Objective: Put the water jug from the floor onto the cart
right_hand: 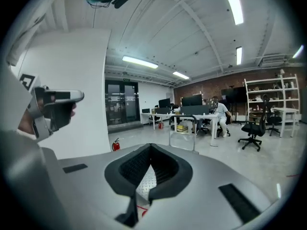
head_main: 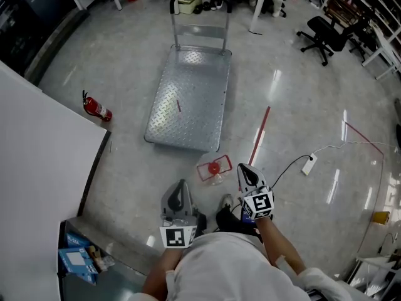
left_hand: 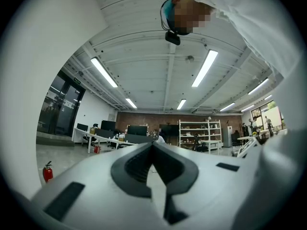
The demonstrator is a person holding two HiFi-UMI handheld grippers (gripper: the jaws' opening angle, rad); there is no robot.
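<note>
In the head view, the water jug [head_main: 214,169] stands on the floor [head_main: 301,105], red cap up, just beside the near edge of the platform cart [head_main: 188,99]. The left gripper [head_main: 181,187] and the right gripper [head_main: 245,173] sit on my side of the jug, one to each side. Neither touches it, and the right one is nearer. A fire extinguisher [head_main: 96,108] stands by the white partition [head_main: 44,162]. A strip of red tape [head_main: 260,133] runs along the floor right of the cart.

In the left gripper view, the left gripper [left_hand: 153,147] is clenched tip to tip with nothing between its jaws. It points level across the office toward the shelving [left_hand: 199,135]. The extinguisher [left_hand: 47,172] shows low at the left.

In the right gripper view, the right gripper [right_hand: 151,148] is also pressed together and empty. Through the slot under its tips I see the cart's diamond-plate deck [right_hand: 146,176]. The cart's handle [right_hand: 181,131] rises beyond, and the left gripper [right_hand: 53,107] hangs at the left edge.
</note>
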